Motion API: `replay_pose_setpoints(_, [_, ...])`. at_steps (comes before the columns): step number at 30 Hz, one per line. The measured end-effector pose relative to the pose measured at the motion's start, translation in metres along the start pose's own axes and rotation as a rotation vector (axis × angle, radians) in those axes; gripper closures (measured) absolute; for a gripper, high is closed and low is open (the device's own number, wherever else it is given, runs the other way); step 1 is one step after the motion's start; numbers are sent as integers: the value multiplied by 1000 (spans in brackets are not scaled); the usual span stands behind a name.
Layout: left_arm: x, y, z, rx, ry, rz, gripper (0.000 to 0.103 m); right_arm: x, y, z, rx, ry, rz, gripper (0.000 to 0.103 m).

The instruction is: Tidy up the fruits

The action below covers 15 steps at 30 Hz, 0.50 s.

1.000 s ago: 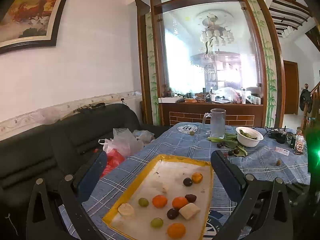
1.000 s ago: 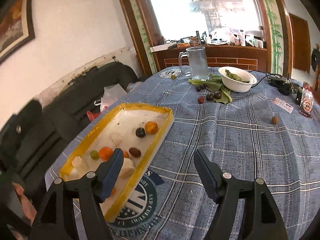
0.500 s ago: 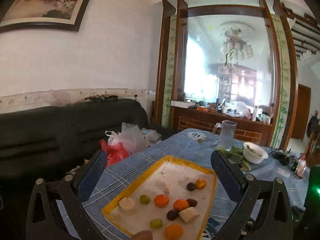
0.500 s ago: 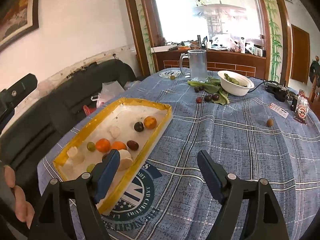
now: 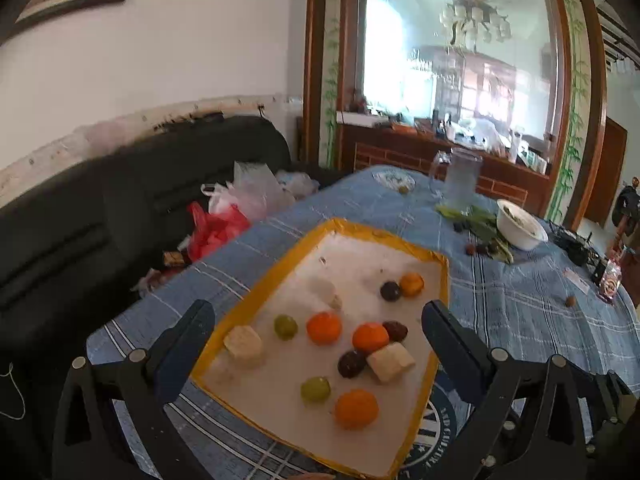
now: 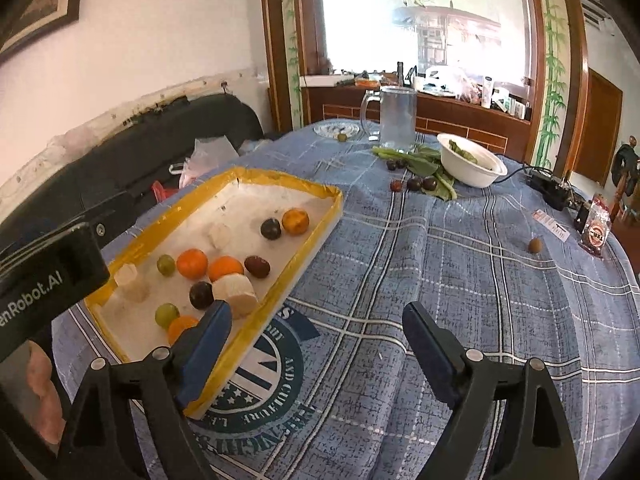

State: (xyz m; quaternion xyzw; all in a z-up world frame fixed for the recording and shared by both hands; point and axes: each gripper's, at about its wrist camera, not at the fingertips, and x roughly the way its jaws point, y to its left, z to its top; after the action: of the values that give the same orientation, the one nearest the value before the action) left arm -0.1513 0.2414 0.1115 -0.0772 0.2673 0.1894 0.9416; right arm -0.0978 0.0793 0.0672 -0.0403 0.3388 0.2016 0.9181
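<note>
Your left gripper (image 5: 318, 334) hangs over the yellow-rimmed tray (image 5: 256, 296) near the table's (image 6: 460, 280) left edge, its fingers wide apart with nothing between them; the fruits (image 5: 324, 327) lie loose in the tray just ahead, between the fingertips. Your right gripper (image 6: 316, 334) has just been opening, fingers apart and empty, its left finger (image 6: 208, 340) over the tray's near right rim, its right finger above bare cloth.

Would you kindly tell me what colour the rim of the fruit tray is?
Yellow; the tray rim shows best in the right wrist view.
</note>
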Motion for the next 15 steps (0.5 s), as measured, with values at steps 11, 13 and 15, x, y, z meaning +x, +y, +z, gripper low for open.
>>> replay_pose_setpoints(11, [13, 1, -5, -22, 76, -34, 0, 10, 0, -4, 3, 44, -3, 12])
replay_pose_setpoints(13, [14, 0, -5, -20, 80, -34, 0, 11, 1, -4, 1, 49, -2, 12])
replay_pose_setpoints(15, [15, -1, -5, -14, 85, -35, 0, 12, 2, -4, -2, 55, -1, 12])
